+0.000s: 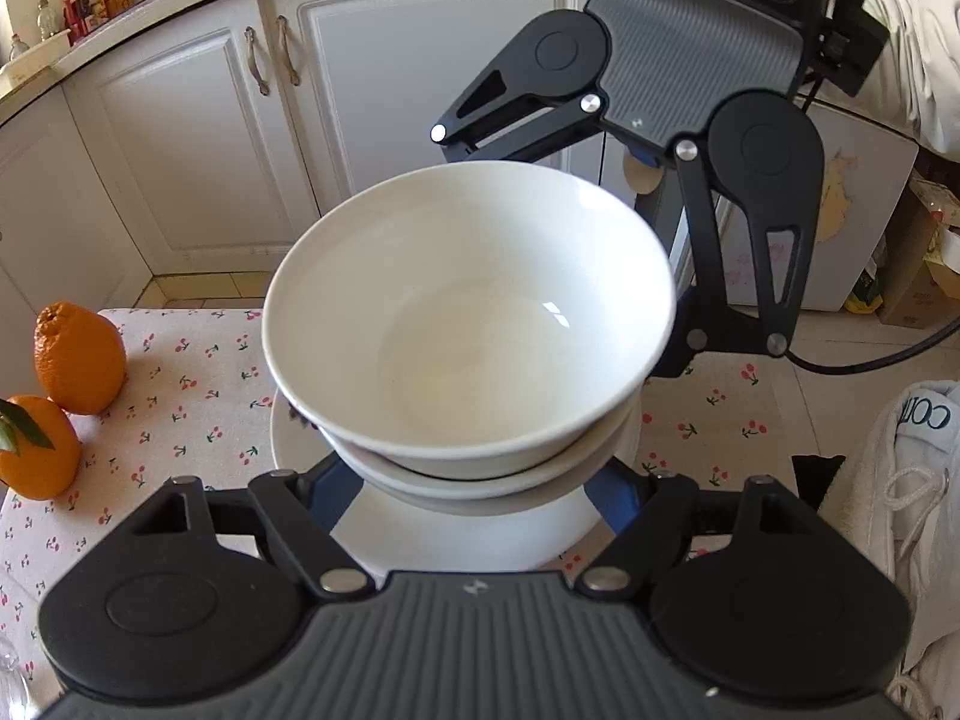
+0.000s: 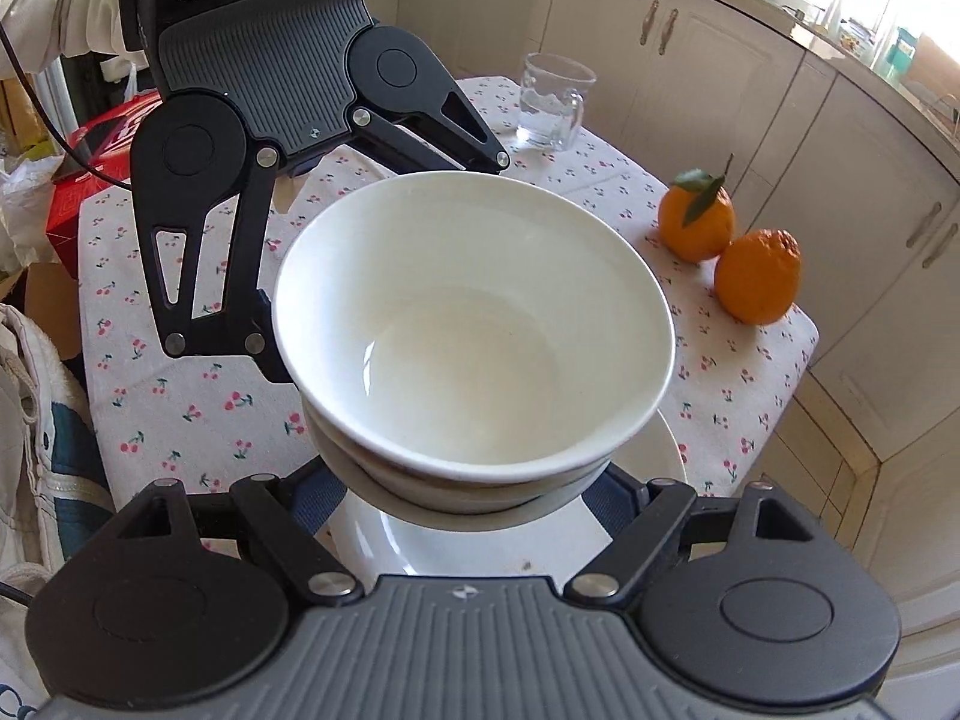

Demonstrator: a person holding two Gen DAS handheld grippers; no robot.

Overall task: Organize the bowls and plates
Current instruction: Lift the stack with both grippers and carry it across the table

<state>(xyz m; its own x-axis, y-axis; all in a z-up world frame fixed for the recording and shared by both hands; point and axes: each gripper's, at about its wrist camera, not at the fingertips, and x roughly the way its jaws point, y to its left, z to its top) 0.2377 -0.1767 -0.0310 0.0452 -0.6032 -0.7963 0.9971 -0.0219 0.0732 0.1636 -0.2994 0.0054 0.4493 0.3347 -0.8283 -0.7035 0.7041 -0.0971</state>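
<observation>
Left wrist view: tabletop (image 1: 180, 414) under cherry-print cloth across lower left of frame, white cabinet doors (image 1: 198, 138) filling upper left. White plate (image 1: 480, 534) low centre, flat on cloth. Stack of white bowls (image 1: 468, 312) at frame centre, one nested in another, poised over plate; contact with plate not discernible. Left claw (image 1: 474, 495) at bottom centre, blue fingers (image 1: 606, 501) set either side of lower bowl, clamped on stack. Right claw (image 1: 654, 276) reaching in from upper right, fingers hidden behind far side of bowls. Two oranges (image 1: 78, 354) at left edge, touching each other.

Right wrist view: same stack (image 2: 474, 324) centred, right claw (image 2: 468, 504) clamped on lower bowl from bottom of frame. Glass mug (image 2: 555, 102) upright at upper centre, well apart from bowls.
</observation>
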